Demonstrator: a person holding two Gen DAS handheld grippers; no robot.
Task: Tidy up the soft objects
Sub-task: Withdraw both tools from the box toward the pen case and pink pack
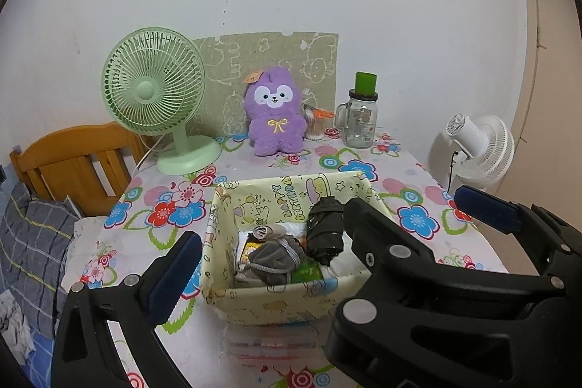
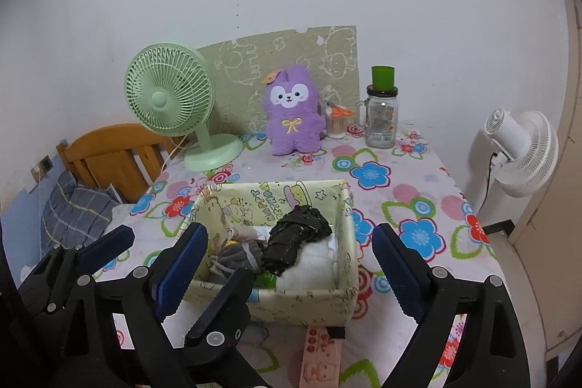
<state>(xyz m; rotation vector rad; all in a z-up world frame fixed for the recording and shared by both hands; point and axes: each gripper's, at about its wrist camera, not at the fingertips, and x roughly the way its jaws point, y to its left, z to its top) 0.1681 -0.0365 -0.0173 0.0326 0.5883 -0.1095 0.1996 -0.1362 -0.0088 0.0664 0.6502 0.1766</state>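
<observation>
A purple plush toy (image 1: 275, 113) (image 2: 294, 113) sits upright at the back of the flowered table, against a green card. A pale yellow fabric basket (image 1: 254, 300) (image 2: 309, 304) stands in the middle of the table. It holds a grey drawstring pouch (image 1: 271, 255) (image 2: 234, 259), a dark folded cloth (image 1: 325, 230) (image 2: 294, 235) and a white soft item (image 2: 313, 264). My left gripper (image 1: 327, 239) is open and empty, just in front of the basket. My right gripper (image 2: 291, 268) is open and empty, on the near side of the basket, right of the left gripper.
A green desk fan (image 1: 156, 90) (image 2: 171, 97) stands back left. A glass jar with a green cup on it (image 1: 360, 119) (image 2: 382, 119) and a cotton-swab box (image 1: 316, 124) stand back right. A white fan (image 1: 480, 148) (image 2: 520, 151) stands off the table's right. A wooden bed frame (image 1: 72, 159) is left.
</observation>
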